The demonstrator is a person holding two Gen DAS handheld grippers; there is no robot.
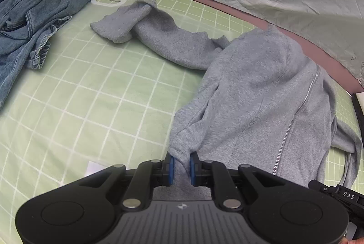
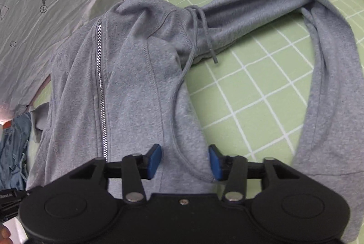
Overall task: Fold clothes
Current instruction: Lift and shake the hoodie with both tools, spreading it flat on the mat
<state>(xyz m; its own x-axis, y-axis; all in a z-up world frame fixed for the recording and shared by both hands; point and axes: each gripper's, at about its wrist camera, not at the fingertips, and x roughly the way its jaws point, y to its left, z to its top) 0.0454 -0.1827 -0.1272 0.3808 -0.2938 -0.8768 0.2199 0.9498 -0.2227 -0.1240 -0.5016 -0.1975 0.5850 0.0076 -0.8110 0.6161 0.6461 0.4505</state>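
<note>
Grey hoodie [image 1: 261,85] edge pinched in left tool [image 1: 181,168].

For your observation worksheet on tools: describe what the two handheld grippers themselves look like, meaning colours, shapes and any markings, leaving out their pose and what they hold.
Both are black, with a wide rounded body carrying two round discs, jointed linkage bars with silver pivot pins, and blue pads on the fingers. The left gripper has a ribbed grey centre panel with a small logo. The right gripper has a plain black centre with one screw. Its neighbour seen at the left view's edge bears white letters "DAS".
</note>
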